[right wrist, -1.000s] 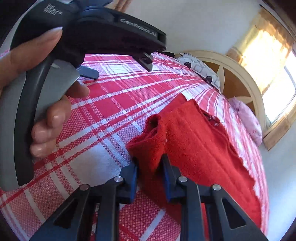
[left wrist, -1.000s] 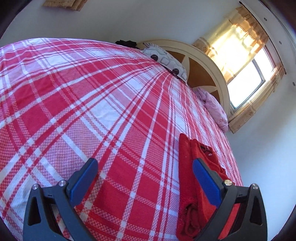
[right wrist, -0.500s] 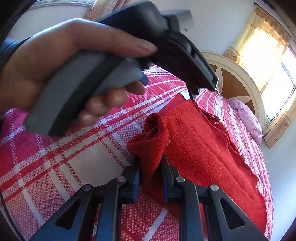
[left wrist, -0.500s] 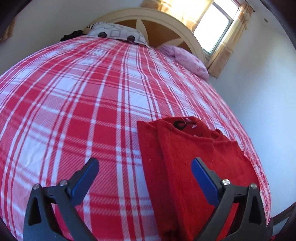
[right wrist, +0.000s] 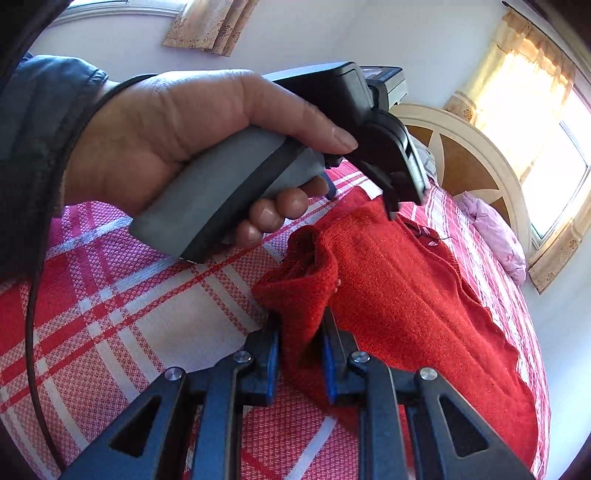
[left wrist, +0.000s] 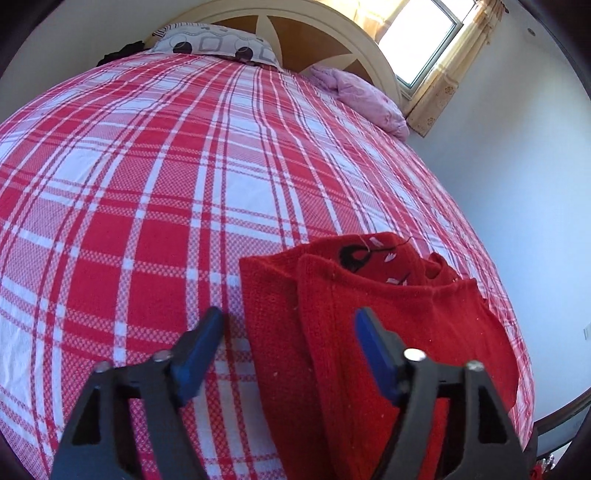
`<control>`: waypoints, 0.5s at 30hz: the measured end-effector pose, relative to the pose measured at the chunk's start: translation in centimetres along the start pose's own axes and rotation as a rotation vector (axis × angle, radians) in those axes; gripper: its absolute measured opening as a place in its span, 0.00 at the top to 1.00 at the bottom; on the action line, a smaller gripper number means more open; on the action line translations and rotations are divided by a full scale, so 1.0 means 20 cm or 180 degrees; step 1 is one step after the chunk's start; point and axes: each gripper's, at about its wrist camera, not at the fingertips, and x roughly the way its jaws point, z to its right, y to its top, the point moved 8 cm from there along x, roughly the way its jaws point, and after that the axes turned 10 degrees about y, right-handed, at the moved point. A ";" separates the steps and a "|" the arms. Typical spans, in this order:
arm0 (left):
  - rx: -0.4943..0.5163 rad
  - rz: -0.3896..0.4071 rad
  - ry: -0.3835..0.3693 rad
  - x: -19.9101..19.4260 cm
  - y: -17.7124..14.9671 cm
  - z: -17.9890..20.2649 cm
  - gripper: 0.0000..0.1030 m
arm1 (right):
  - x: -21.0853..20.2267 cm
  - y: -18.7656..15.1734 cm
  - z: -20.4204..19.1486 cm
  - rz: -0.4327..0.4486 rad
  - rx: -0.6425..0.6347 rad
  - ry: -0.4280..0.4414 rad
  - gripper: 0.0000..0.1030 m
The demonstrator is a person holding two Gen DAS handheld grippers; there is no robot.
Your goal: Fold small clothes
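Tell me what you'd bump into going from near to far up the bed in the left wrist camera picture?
left gripper, its jaws closing over the garment's edge → red knitted garment → red-and-white checked bedsheet → pink pillow → patterned pillow → cream wooden headboard.

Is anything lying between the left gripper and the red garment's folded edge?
Nothing visible. The left gripper straddles the red garment's left edge, jaws closing, with only plaid bedspread beneath. The right gripper pinches the garment's bunched corner.
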 end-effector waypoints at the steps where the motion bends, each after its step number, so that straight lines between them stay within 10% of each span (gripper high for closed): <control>1: -0.0031 0.0003 -0.0001 0.00 0.00 -0.01 0.47 | 0.00 0.00 0.00 0.0004 0.0004 0.0002 0.81; 6: -0.0168 -0.0027 -0.0186 0.01 0.00 -0.02 0.85 | 0.00 -0.01 0.00 0.0020 0.0026 0.0014 0.81; 15: -0.0281 0.0048 -0.0311 -0.04 0.00 -0.01 0.87 | -0.01 -0.01 0.02 0.0072 0.0075 0.0025 0.82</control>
